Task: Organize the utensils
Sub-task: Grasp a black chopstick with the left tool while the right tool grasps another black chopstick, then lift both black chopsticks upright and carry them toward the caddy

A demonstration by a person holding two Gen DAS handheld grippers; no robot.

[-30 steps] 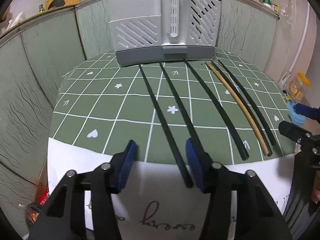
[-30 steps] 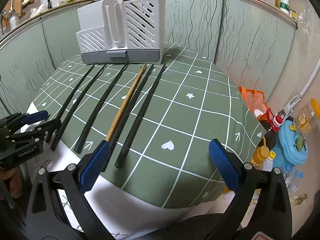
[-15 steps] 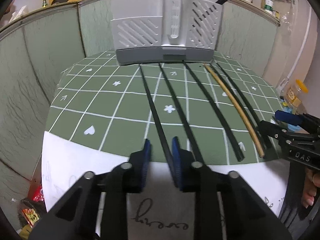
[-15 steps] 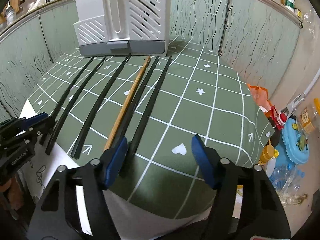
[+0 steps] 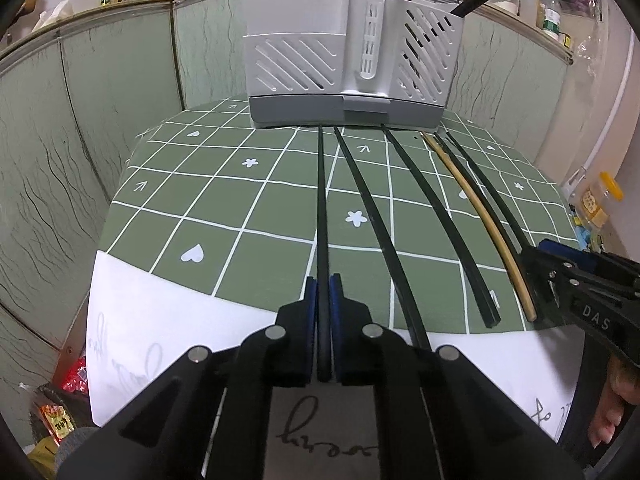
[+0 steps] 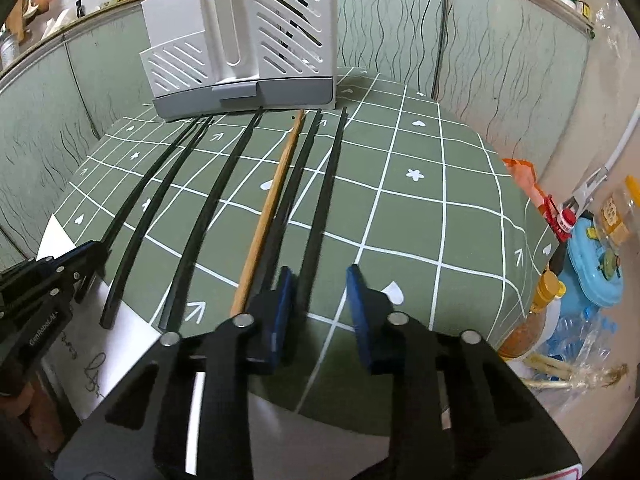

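Several black chopsticks and one wooden chopstick (image 5: 486,222) lie side by side on the green checked tablecloth (image 5: 224,208), pointing at a grey slotted utensil holder (image 5: 348,56) at the back. My left gripper (image 5: 323,294) is shut on the near end of the leftmost black chopstick (image 5: 322,208). My right gripper (image 6: 320,284) is open, its jaws on either side of the near end of the rightmost black chopstick (image 6: 326,196), beside the wooden chopstick (image 6: 272,204). The holder (image 6: 240,44) has some utensils standing in it.
A white paper (image 5: 160,320) with handwriting covers the table's near edge. Green panels wall the table behind and at the sides. To the right, off the table, are a blue container (image 6: 592,268), bottles and an orange bag (image 6: 524,178).
My left gripper has closed from wide open onto the leftmost black chopstick. My right gripper has moved forward and narrowed around the rightmost black chopstick's end.
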